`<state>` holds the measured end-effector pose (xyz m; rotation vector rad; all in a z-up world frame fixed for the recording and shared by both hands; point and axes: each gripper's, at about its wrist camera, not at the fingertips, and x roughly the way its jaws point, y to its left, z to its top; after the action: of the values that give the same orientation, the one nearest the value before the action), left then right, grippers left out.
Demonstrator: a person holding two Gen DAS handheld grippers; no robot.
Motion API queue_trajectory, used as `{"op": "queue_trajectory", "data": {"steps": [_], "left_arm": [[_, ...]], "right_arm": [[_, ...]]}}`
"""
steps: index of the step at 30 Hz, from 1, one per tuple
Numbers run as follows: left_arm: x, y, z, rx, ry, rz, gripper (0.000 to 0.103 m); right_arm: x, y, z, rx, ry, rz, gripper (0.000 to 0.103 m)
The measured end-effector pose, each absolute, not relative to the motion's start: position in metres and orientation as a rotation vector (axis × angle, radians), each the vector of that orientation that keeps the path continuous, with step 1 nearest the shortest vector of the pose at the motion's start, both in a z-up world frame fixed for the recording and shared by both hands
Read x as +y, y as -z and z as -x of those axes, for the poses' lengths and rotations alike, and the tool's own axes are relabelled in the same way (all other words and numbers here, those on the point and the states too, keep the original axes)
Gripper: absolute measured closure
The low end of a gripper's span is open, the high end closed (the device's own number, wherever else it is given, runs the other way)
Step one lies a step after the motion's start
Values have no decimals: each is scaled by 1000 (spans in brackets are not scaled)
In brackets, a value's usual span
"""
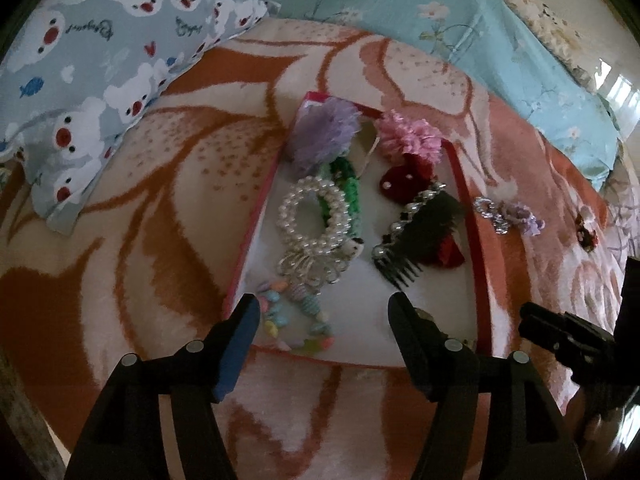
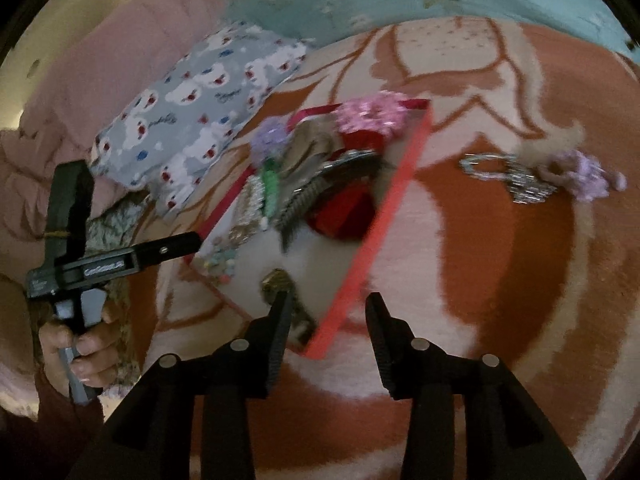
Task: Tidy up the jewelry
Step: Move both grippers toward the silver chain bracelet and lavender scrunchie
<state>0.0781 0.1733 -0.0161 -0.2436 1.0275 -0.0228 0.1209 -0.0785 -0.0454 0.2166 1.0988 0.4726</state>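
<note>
Both tools hang empty over the near edge of the red-rimmed tray [image 1: 472, 216]: the left gripper [image 1: 324, 308] gapes wide above the pastel bead bracelet [image 1: 292, 320], the right gripper [image 2: 328, 306] stands partly open. Most jewelry already lies inside; the silver chain with lilac flower [image 1: 508, 212] waits on the blanket [image 1: 140, 200], beyond the tray's right edge.

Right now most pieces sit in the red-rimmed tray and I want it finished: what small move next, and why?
Probably swing the open, empty right gripper toward the silver-and-lilac flower piece, which lies on the blanket outside the tray.
</note>
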Motion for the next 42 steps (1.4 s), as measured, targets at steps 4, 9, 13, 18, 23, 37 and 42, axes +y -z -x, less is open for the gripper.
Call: {"op": "queue_trajectory", "data": {"steps": [4, 9, 13, 18, 23, 37, 42], "left_arm": [[161, 10, -79, 1021, 45, 228, 37], [145, 6, -85, 1020, 75, 209, 37], [128, 2, -92, 1017, 106, 194, 37], [105, -2, -103, 1013, 147, 165, 37], [79, -1, -119, 1015, 182, 129, 37], [-33, 34, -205, 1043, 297, -217, 37], [-60, 59, -243, 1071, 311, -292, 37]], "right_arm": [[-108, 45, -121, 1091, -407, -263, 61], [-144, 42, -121, 1067, -320, -319, 61], [-166, 40, -124, 1052, -257, -347, 61], [-190, 41, -132, 1040, -182, -383, 61], [-206, 43, -144, 1032, -121, -398, 59], [-235, 63, -212, 1049, 1, -372, 52], [-235, 79, -231, 1084, 0, -355, 52]]}}
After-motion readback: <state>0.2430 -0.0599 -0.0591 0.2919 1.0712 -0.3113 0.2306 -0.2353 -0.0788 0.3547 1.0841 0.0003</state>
